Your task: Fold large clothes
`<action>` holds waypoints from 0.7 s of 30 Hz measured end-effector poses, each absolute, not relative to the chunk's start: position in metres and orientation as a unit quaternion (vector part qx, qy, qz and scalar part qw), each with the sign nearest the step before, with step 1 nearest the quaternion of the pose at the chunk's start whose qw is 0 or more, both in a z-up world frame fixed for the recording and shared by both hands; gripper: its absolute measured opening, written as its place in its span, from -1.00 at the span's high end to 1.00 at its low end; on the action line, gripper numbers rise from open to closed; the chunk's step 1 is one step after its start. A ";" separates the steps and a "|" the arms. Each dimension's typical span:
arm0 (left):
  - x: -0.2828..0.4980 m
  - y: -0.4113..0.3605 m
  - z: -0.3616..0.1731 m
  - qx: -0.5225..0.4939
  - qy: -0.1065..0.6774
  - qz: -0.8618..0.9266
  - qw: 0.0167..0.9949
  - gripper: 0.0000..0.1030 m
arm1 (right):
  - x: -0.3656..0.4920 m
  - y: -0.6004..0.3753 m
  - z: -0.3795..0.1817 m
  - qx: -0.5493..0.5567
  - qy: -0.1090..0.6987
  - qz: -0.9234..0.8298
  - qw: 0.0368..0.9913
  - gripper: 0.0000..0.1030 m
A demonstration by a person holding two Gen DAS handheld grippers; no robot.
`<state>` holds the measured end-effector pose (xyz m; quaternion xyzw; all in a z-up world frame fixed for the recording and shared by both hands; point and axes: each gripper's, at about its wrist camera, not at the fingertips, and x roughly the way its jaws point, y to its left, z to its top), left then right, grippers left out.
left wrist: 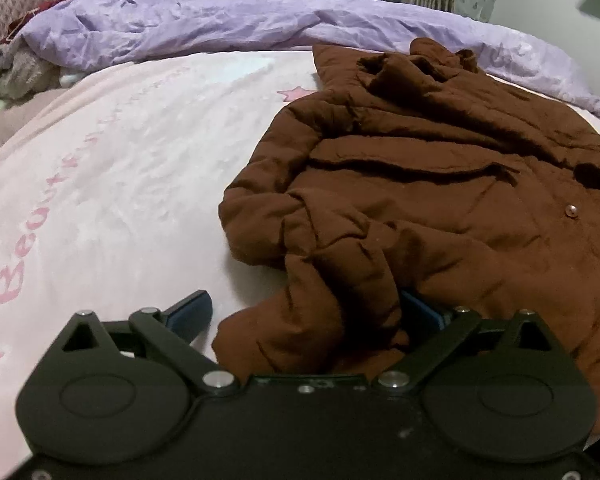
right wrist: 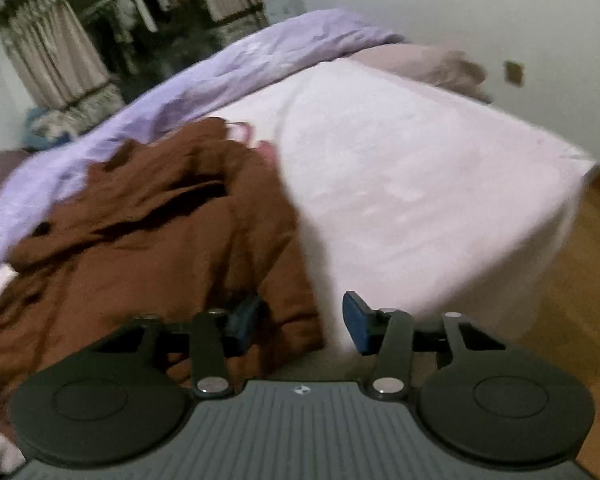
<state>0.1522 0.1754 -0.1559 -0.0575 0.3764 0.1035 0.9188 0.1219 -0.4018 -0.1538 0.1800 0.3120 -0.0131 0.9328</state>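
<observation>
A large brown padded coat (left wrist: pixel 440 184) lies crumpled on the pale pink bed sheet (left wrist: pixel 132 160). My left gripper (left wrist: pixel 304 312) is open at the coat's near hem, with a bunched fold of brown cloth between its blue pads; the right pad is partly hidden by cloth. In the right wrist view the coat (right wrist: pixel 148 232) lies to the left. My right gripper (right wrist: pixel 300 320) is open at the coat's near right corner, the left pad over the cloth, the right pad over the sheet (right wrist: pixel 400 184). This view is blurred.
A rumpled lilac quilt (left wrist: pixel 220 24) runs along the far side of the bed. A pile of clothes (left wrist: pixel 16 68) lies at the far left. The bed's right edge drops to a wooden floor (right wrist: pixel 580 300). Curtains and a clothes rail (right wrist: pixel 140 8) stand behind.
</observation>
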 end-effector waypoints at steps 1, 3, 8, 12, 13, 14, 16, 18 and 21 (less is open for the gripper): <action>0.152 0.175 -0.156 -0.057 0.377 0.103 0.919 -0.97 | 0.124 -0.403 -0.156 0.182 0.315 -0.008 0.932 -0.06; 0.152 0.176 -0.156 -0.060 0.377 0.103 0.918 -0.98 | 0.133 -0.400 -0.162 0.188 0.326 0.007 0.927 -0.19; 0.152 0.174 -0.155 -0.052 0.379 0.099 0.919 -0.93 | 0.140 -0.374 -0.160 0.150 0.329 0.030 0.932 -0.28; 0.149 0.170 -0.148 -0.063 0.361 0.057 0.928 0.56 | 0.145 -0.369 -0.161 0.158 0.327 0.022 0.931 0.74; 0.149 0.168 -0.143 -0.068 0.359 0.045 0.930 0.59 | 0.145 -0.371 -0.158 0.173 0.324 0.021 0.930 0.75; 0.151 0.165 -0.136 -0.059 0.350 0.055 0.933 0.61 | 0.141 -0.370 -0.150 0.168 0.308 0.015 0.936 0.75; 0.155 0.160 -0.118 -0.039 0.328 0.066 0.941 0.63 | 0.136 -0.361 -0.131 0.148 0.275 0.011 0.950 0.76; 0.162 0.159 -0.100 -0.031 0.310 0.062 0.948 0.63 | 0.136 -0.351 -0.109 0.123 0.242 0.007 0.962 0.76; 0.183 0.158 -0.076 -0.020 0.287 0.069 0.955 0.63 | 0.158 -0.337 -0.078 0.090 0.214 0.002 0.973 0.78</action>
